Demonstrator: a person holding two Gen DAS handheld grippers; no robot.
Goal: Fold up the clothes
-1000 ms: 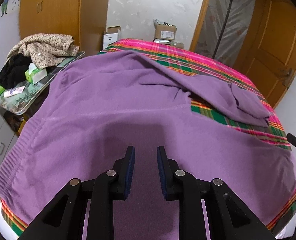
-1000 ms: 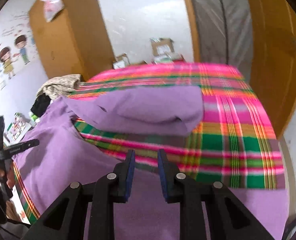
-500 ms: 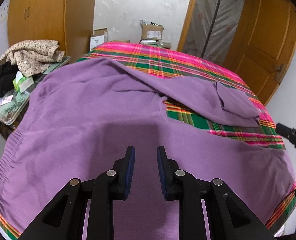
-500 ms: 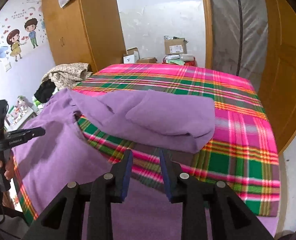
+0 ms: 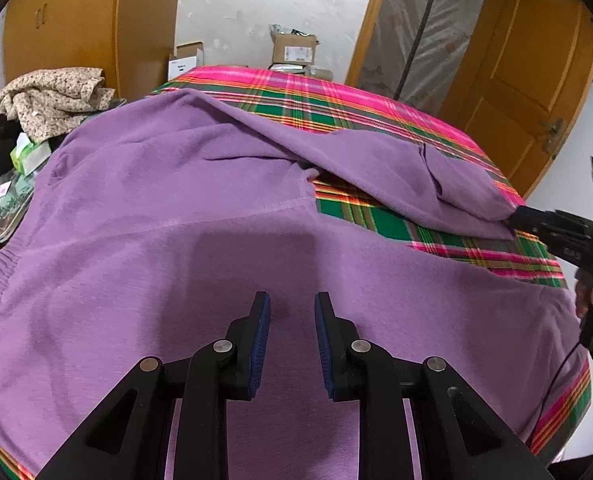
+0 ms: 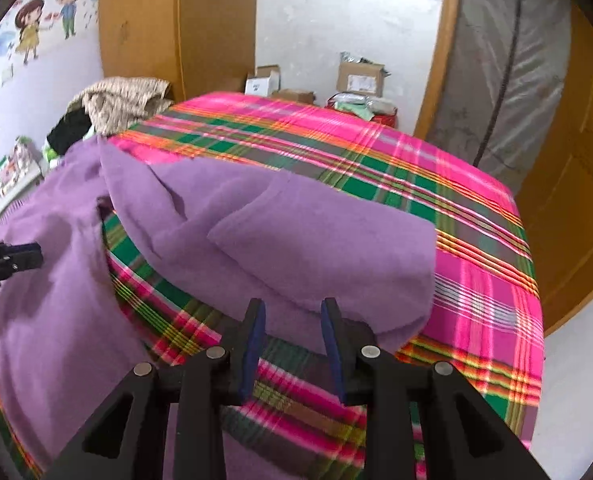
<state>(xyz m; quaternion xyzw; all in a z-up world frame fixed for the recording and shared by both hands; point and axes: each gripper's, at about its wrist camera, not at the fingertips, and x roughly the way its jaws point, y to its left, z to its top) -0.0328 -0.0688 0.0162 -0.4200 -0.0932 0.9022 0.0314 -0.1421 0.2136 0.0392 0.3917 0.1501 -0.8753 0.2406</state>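
Observation:
A purple sweater (image 5: 176, 200) lies spread over a bed with a pink and green plaid blanket (image 5: 360, 216). One sleeve (image 6: 296, 232) is folded back on itself and lies across the blanket. My left gripper (image 5: 290, 300) hovers over the sweater's body, jaws a little apart, nothing between them. It also shows at the left edge of the right wrist view as the left gripper (image 6: 16, 256). My right gripper (image 6: 292, 304) is open at the near edge of the folded sleeve. Its fingertips (image 5: 520, 214) meet the sleeve's end, and the pads do not press on the cloth.
A heap of beige and black clothes (image 5: 44, 96) sits on a cluttered side table (image 5: 4, 208) left of the bed. Cardboard boxes (image 5: 292, 50) stand past the far end. A wooden door (image 5: 528, 80) is on the right, a wardrobe (image 5: 76, 20) on the left.
My right gripper has rolled upright and moved up to the folded sleeve's near edge, and its jaws have spread a little. My left gripper has shifted slightly over the sweater's body.

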